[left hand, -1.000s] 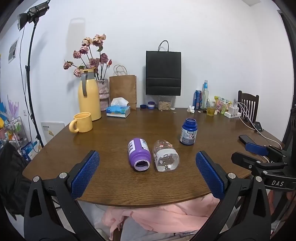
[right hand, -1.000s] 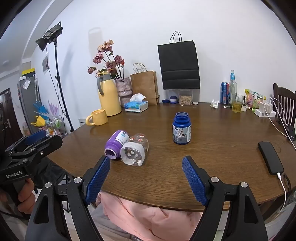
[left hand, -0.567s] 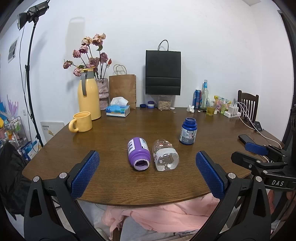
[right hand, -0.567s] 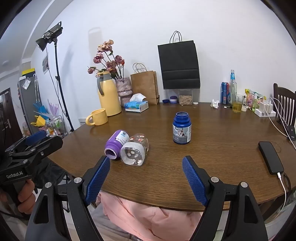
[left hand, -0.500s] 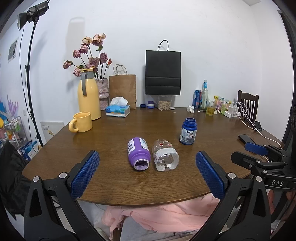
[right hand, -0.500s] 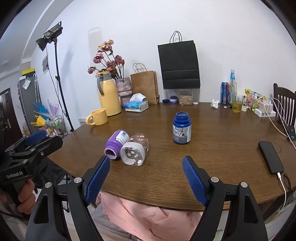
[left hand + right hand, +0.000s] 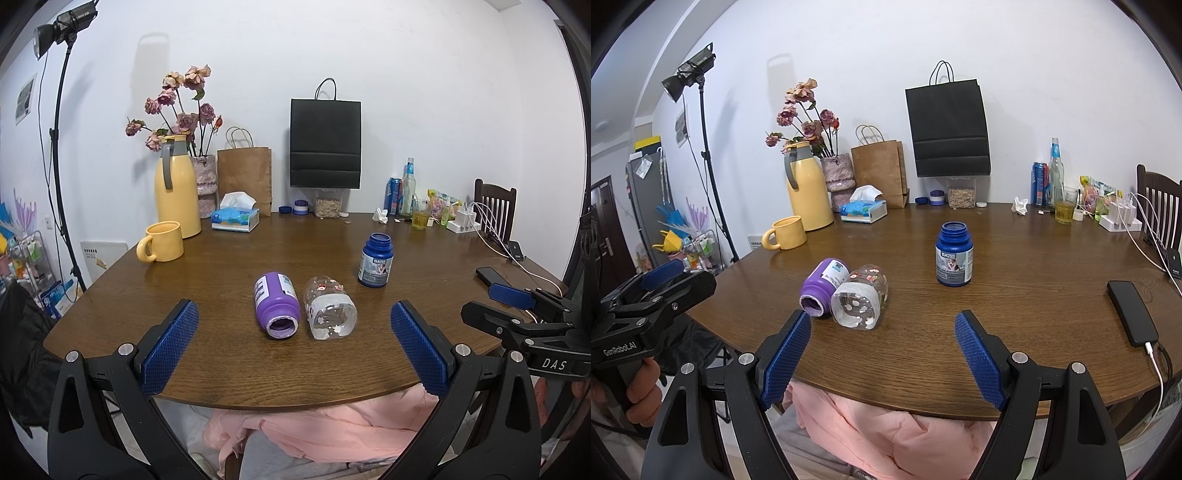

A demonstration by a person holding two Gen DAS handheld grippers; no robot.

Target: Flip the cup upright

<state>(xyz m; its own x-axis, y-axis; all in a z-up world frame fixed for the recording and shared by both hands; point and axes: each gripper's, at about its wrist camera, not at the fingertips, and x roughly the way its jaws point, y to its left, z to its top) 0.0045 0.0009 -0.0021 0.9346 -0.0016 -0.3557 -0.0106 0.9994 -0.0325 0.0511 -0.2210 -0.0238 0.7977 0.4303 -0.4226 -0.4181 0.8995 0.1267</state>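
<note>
Purple and clear, two cups lie on their sides touching at frame centre — purple cup (image 7: 276, 306), clear cup (image 7: 330, 308). Both the left gripper (image 7: 293, 345) and right gripper (image 7: 882, 354) hang wide open, empty, short of them. Approach stage — next, close on one cup and tip it upright.

L gripper (image 7: 293, 345) jaws wide apart, empty; purple bottle (image 7: 276, 304) & clear cup (image 7: 330, 308) lying side-by-side on table (image 7: 229, 266), touching

"DAS" on right gripper (image 7: 517, 314); "GenRobot.AI", seemingly, on left gripper (image 7: 653, 295).
</note>
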